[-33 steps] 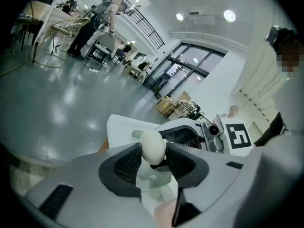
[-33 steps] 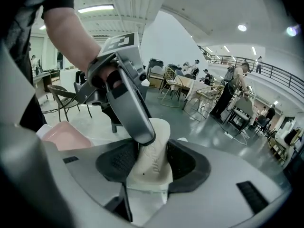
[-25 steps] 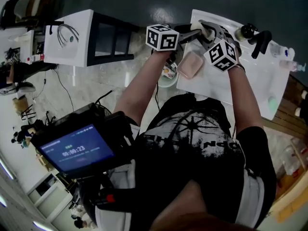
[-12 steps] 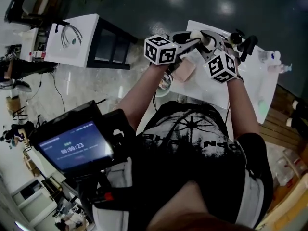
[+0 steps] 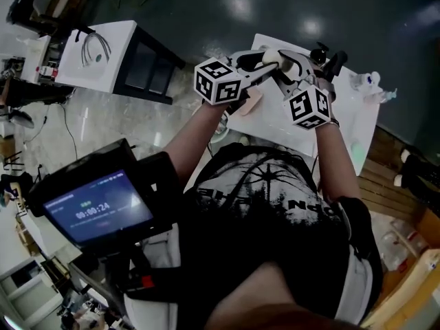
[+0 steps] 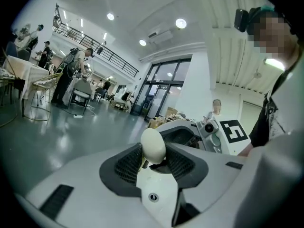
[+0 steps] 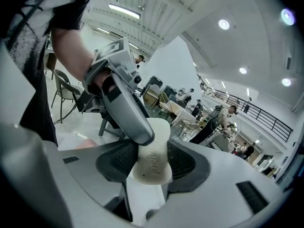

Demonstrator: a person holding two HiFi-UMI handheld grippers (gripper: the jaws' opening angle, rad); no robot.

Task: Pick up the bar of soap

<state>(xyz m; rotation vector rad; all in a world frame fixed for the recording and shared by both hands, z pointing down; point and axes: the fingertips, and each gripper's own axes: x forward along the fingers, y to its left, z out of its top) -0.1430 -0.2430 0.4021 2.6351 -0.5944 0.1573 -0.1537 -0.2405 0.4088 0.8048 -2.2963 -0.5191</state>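
Observation:
A cream bar of soap point(image 5: 273, 55) hangs above the white sink counter point(image 5: 344, 126), held from both sides. My left gripper point(image 5: 264, 60) comes in from the left and is shut on one end of it. In the left gripper view that end is a rounded cream lump point(image 6: 153, 145) pinched between the dark ribbed pads point(image 6: 127, 163). My right gripper point(image 5: 284, 71) is shut on the other end. In the right gripper view the soap's lettered face point(image 7: 153, 159) sits between the pads, and a grey finger point(image 7: 124, 103) of the left gripper lies over its top.
A pink pad point(image 5: 251, 102) lies on the counter under the grippers. A black tap point(image 5: 331, 63) and a small bottle point(image 5: 373, 81) stand at the counter's back. A white side cabinet point(image 5: 96, 55) stands to the left. The person's arms reach forward below.
Both grippers, still joined on the soap, have drifted left in the head view. More of the pink pad is now covered by the left gripper.

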